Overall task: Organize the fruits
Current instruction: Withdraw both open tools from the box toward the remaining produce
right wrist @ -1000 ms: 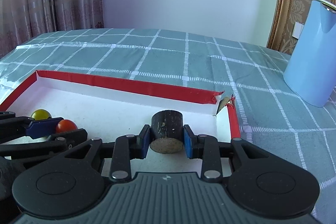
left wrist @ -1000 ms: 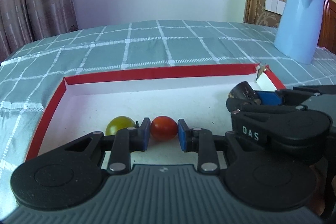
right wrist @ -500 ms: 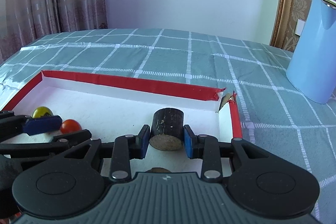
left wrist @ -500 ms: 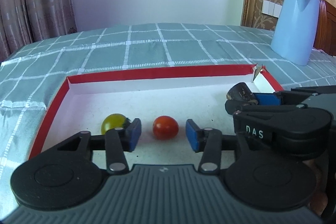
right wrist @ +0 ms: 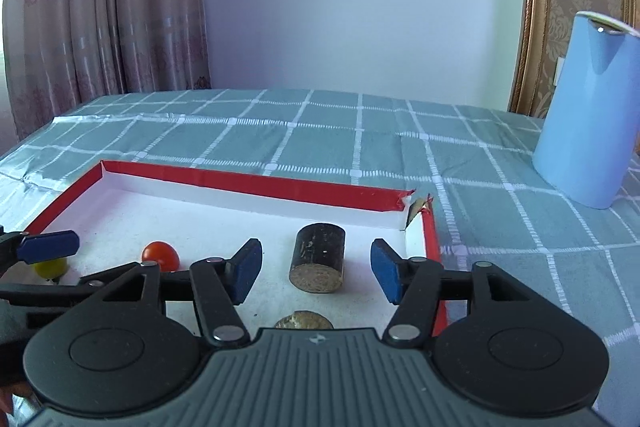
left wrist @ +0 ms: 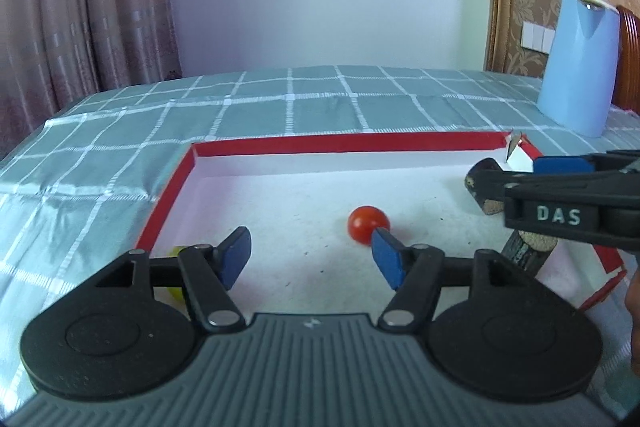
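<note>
The left gripper (left wrist: 310, 259) hovers low over the red-rimmed tray (left wrist: 168, 195), jaws spread wide and empty; the red tomato (left wrist: 366, 225) lies just beyond its right pad, the yellow tomato (left wrist: 175, 291) behind its left finger. The right gripper (right wrist: 316, 273) gapes equally wide, level, the dark cylinder (right wrist: 319, 257) lying loose between its pads.

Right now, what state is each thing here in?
Left gripper: jaws open, holding nothing.
Right gripper: jaws open, holding nothing.
Red tomato: resting loose in the tray.
Yellow tomato: resting in the tray, partly hidden.
Dark cylinder: lying on its side in the tray, untouched by the jaws.
Red-rimmed tray: flat on the table, far right corner torn.
Blue jug: upright.
</note>
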`<state>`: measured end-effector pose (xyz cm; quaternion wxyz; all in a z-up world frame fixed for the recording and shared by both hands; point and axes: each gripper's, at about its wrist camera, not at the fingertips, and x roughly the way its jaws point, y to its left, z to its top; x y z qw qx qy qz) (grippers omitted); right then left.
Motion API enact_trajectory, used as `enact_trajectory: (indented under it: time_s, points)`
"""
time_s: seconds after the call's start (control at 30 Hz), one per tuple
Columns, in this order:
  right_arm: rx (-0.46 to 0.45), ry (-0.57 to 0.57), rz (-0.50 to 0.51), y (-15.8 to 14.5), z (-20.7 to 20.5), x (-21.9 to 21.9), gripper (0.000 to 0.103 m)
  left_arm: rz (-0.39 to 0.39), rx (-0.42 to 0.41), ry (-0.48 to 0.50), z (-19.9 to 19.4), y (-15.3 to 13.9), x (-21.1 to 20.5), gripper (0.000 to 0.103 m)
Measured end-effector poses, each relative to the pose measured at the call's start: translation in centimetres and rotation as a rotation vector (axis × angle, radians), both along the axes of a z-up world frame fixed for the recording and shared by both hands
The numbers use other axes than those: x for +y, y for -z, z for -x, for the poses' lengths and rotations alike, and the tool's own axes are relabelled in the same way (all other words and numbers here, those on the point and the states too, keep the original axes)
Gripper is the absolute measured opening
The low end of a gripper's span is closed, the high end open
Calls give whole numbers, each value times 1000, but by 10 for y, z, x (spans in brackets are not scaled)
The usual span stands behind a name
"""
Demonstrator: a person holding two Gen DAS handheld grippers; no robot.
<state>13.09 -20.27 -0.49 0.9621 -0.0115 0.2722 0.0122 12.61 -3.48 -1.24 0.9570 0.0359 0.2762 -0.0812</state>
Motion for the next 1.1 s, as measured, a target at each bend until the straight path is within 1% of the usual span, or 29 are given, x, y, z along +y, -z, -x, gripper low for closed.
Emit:
enact_trajectory:
  time_s: [0.1, 0.23, 0.37, 0.47, 0.6, 0.67, 0.73, 0.77, 0.83, 0.93, 1.03, 1.1]
  points:
    - [-28, 16, -19, -3, 10, -5, 59, -2, -6, -21, 6, 1, 7, 65]
    - [-48, 22, -75, -8, 27, -15, 59, 14, -10, -33, 19, 1, 19, 66]
    - [-57, 18, -85, -6, 46, -20, 60, 24, -40, -37, 33, 0, 27, 67]
    - [-56, 20, -96, -1, 61, -24, 60, 58, -43, -27, 41, -2, 33, 67]
    - [-57, 28, -120, 3, 76, -28, 60, 131, -44, -19, 56, -6, 49, 67]
    - [-55, 35, -127, 5, 82, -31, 60, 149, -56, -27, 65, -7, 56, 69]
    - [-44, 31, -141, 7, 85, -33, 60, 146, -70, -35, 74, -7, 61, 72]
    - [-44, 30, -140, 8, 87, -33, 61, 139, -71, -44, 78, -6, 63, 73]
    - [-49, 28, -132, 8, 91, -31, 67, 142, -68, -46, 86, -4, 68, 73]
    - [-52, 18, -119, 10, 98, -28, 67, 156, -63, -56, 95, -1, 80, 73]
    - [-57, 4, -100, 10, 104, -24, 67, 193, -43, -61, 100, 1, 92, 73]
    - [-56, -8, -85, 12, 108, -21, 67, 183, -38, -81, 102, 1, 97, 74]
